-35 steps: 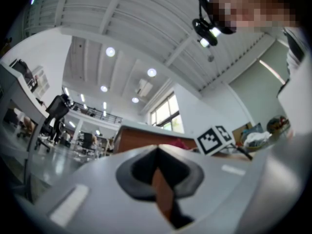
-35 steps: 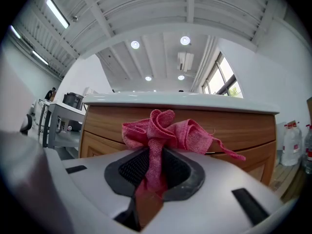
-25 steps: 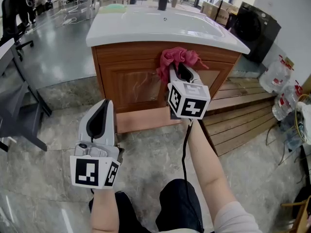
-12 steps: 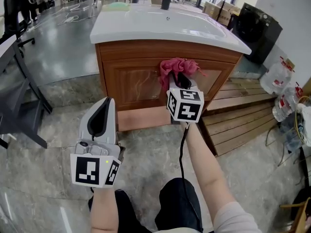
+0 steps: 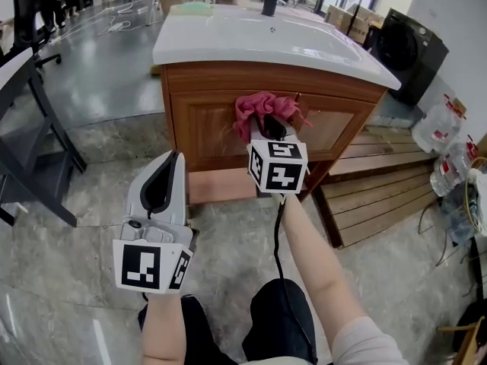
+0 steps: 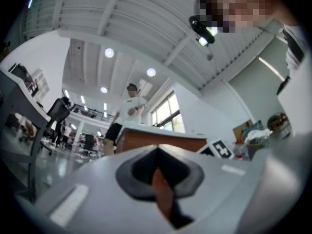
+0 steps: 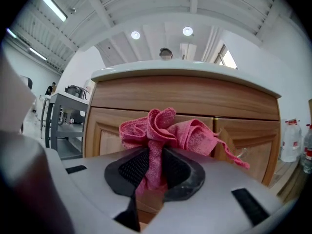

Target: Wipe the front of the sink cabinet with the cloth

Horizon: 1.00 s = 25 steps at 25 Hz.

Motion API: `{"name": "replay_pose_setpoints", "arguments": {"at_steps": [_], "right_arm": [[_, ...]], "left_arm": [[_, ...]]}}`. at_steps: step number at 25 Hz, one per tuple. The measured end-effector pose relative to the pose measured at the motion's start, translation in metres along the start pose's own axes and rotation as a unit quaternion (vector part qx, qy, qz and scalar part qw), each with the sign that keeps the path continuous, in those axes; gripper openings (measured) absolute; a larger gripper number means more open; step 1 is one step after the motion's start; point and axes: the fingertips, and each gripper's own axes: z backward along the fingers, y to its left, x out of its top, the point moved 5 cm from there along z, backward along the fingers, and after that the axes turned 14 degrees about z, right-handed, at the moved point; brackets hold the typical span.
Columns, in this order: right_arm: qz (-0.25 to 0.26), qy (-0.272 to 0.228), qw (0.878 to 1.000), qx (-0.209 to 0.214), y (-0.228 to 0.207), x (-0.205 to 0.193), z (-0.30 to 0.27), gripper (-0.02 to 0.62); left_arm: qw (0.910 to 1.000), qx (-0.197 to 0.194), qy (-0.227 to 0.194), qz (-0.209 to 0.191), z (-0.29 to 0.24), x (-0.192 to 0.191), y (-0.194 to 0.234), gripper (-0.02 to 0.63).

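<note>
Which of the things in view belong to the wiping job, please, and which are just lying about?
For the job:
- pink cloth, held by the right gripper, jaws shut on it
- cabinet front, facing the cloth

Lying about:
- left gripper, jaws together and empty, held low
- wooden platform, water jugs and black machine, off to the right

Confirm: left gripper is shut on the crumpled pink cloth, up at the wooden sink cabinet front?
Wrong gripper. It is the right gripper that is shut on the crumpled pink cloth, up at the wooden sink cabinet front; the right gripper view shows the cloth pinched between its jaws. The left gripper is shut on nothing.
</note>
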Motion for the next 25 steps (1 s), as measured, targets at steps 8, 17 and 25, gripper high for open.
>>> {"name": "replay_pose_setpoints", "arguments": {"at_steps": [8, 17, 25], "right_arm": [[-0.004, -0.012, 1.0, 0.028, 0.038, 0.01, -0.008, 0.083], [0.003, -0.028, 0.996, 0.082, 0.088, 0.03, -0.016, 0.084], [0.013, -0.045, 0.992, 0.117, 0.13, 0.052, -0.021, 0.084]], "left_arm": [[0.9999, 0.009, 0.003, -0.012, 0.006, 0.003, 0.003, 0.006], [0.9998, 0.015, -0.003, -0.013, 0.011, 0.007, 0.005, 0.006], [0.9996, 0.026, -0.007, -0.012, 0.018, 0.011, 0.016, 0.006]]}}
